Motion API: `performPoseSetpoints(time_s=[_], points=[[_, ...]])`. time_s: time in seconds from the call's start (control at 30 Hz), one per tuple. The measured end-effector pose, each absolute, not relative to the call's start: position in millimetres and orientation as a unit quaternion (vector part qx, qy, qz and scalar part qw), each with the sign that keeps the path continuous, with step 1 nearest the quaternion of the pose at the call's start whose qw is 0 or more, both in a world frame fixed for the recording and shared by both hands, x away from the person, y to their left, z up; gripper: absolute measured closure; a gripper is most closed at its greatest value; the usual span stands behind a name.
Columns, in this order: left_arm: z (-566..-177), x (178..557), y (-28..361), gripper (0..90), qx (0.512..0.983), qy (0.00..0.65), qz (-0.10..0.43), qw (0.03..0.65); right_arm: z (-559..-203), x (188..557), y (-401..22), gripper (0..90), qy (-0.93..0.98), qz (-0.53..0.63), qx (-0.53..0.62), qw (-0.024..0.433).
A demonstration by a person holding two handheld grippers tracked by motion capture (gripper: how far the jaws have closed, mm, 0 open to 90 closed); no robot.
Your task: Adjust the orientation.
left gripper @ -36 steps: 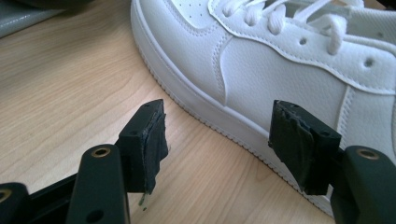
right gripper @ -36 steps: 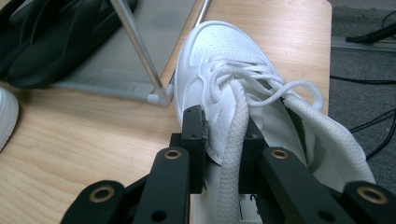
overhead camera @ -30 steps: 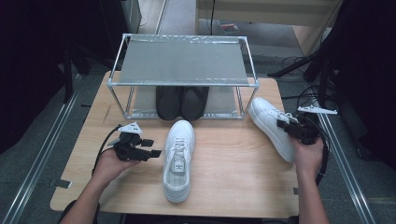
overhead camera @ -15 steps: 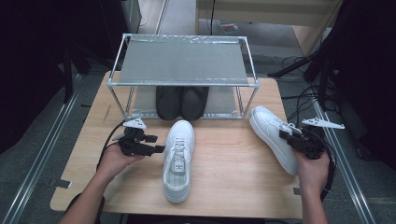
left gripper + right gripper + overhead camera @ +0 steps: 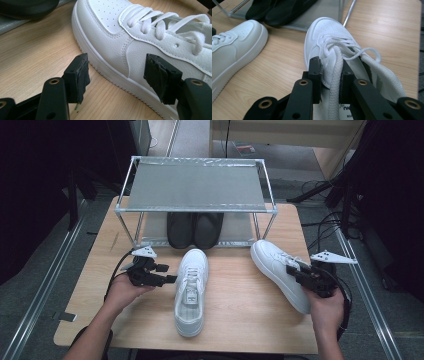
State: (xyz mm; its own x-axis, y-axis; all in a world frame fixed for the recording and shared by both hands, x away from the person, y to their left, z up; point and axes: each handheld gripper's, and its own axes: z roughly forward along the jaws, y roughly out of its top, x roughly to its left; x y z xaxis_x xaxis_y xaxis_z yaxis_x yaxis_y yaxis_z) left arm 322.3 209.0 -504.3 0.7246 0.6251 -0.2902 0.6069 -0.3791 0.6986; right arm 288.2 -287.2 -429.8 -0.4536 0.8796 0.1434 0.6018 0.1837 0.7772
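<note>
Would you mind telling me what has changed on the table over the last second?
The right gripper, shut on the tongue of the right-hand white sneaker, has drawn that shoe toward the person and a little toward the middle, turning its toe toward the rack. The left gripper, jaws open, stays beside the middle white sneaker, which has not moved. The black shoes remain under the rack.

Bare wooden table (image 5: 240,315) lay open between the centre white shoe (image 5: 191,290) and the right white shoe (image 5: 280,272), room enough for a gripper to pass; more bare wood lay left of the left gripper (image 5: 170,279); the metal rack (image 5: 195,185) closed off the far half, its legs at the corners; black shoes (image 5: 195,229) filled the middle under its shelf, a gap remaining either side.
</note>
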Motion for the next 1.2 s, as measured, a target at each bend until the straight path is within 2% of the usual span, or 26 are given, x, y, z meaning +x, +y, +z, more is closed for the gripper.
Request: performPoseSetpoints(time_s=[0.6, 0.9, 1.0, 1.1, 1.2], points=[[-504.5, 321.6, 207.7, 36.9, 0.829, 0.37, 0.01, 0.419, -442.7, 292.4, -218.7, 78.4, 0.79, 0.412, 0.432, 0.138], [-504.4, 321.3, 207.3, 37.3, 0.832, 0.367, 0.009, 0.416, -456.5, 290.8, -192.7, 79.0, 0.812, 0.39, 0.415, 0.124], [-504.6, 321.0, 206.7, 37.6, 0.832, 0.367, 0.009, 0.417, -459.2, 291.0, -187.1, 78.4, 0.815, 0.389, 0.417, 0.106], [-504.6, 321.0, 206.7, 37.6, 0.832, 0.367, 0.009, 0.417, -459.5, 288.6, -179.1, 78.3, 0.818, 0.385, 0.411, 0.115], [-504.6, 321.4, 207.3, 37.5, 0.833, 0.366, 0.008, 0.415, -459.6, 287.1, -174.3, 78.2, 0.821, 0.387, 0.405, 0.104]])
